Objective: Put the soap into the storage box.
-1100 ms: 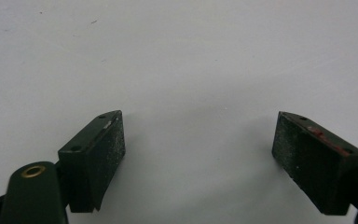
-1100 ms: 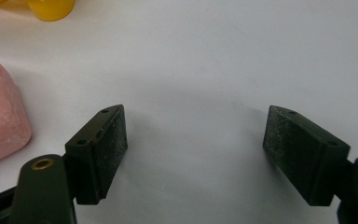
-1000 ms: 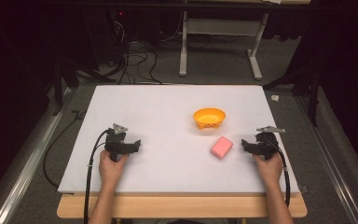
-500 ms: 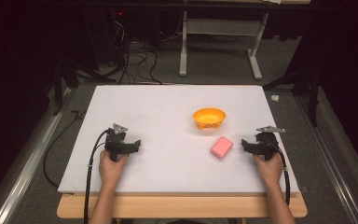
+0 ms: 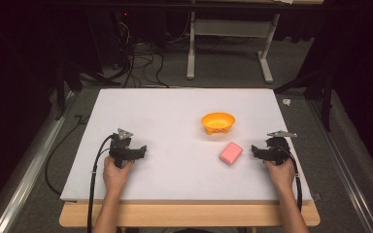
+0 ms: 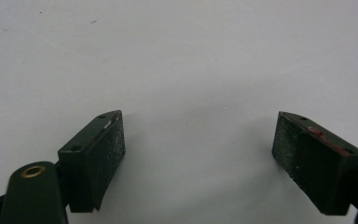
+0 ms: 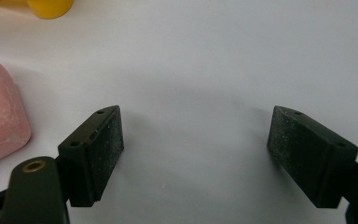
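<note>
Here a pink block [image 5: 231,153] is seen on the white table [image 5: 175,111], with soft round corners and a smooth top. In the right gripper view the pink block [image 7: 0,112] looks a bit dusty, with pale specks on its side, and it is found just to the left of the left jaw, not touching it. It is laid flat near the right gripper [image 5: 256,151], with a small gap of bare table left between them. A little behind the block, farther from the person, an orange bowl [image 5: 218,122] is set upright on small feet. What is inside the bowl cannot be told from here. A yellow-orange foot of the bowl [image 7: 51,7] is seen at the top edge of the right gripper view. The right gripper [image 7: 193,156] is held with its jaws spread wide, and nothing is gripped between them; white table is seen there. The left gripper [image 5: 141,151] is kept well apart from the block, over by the left side of the table. The jaws of the left gripper [image 6: 198,158] are spread wide too, with nothing held and nothing touched but bare table below.
</note>
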The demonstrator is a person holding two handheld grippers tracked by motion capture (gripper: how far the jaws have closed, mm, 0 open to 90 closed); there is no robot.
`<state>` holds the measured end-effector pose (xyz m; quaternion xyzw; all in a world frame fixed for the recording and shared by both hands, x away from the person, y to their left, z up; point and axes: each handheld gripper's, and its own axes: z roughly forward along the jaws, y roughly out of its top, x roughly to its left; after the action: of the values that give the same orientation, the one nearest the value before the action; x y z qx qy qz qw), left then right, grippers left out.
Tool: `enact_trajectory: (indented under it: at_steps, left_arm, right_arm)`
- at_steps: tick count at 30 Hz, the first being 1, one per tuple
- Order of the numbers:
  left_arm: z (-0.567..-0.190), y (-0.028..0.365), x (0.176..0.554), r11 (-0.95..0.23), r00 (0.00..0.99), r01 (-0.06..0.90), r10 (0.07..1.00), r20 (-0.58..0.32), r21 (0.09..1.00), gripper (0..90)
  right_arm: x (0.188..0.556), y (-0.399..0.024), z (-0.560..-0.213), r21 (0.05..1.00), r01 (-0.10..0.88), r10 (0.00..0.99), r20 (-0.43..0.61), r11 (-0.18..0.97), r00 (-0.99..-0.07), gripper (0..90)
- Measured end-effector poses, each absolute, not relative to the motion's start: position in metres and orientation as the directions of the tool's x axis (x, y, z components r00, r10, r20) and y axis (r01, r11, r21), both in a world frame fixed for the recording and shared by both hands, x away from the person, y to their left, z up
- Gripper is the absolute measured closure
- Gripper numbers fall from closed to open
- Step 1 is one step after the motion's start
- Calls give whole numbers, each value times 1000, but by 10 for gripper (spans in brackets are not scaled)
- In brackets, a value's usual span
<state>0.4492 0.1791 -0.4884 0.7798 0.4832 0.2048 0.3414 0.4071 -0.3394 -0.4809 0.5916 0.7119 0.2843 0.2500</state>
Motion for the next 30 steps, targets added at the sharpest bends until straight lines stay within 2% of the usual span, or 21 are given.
enact_trajectory:
  at_steps: [3, 4, 8, 18, 30]
  left_arm:
    - [-488, 179, 449, -300, 449, 614, 893, -11, 730, 174]
    - [-488, 179, 449, -300, 449, 614, 893, -11, 730, 174]
    - [-488, 179, 449, -300, 449, 614, 893, -11, 730, 174]
    - [-488, 179, 449, -298, 448, 613, 894, -11, 732, 174]
    - [-489, 179, 449, -297, 448, 613, 894, -12, 732, 174]
  right_arm:
    - [407, -339, -481, 696, 704, 985, -19, 137, -173, 168]
    - [406, -339, -480, 691, 709, 985, -26, 140, -169, 138]
    - [403, -343, -476, 709, 698, 990, -6, 105, -143, 131]
    - [392, -346, -466, 737, 668, 988, 9, 96, -153, 129]
    - [375, -347, -461, 764, 638, 977, 45, 100, -206, 125]
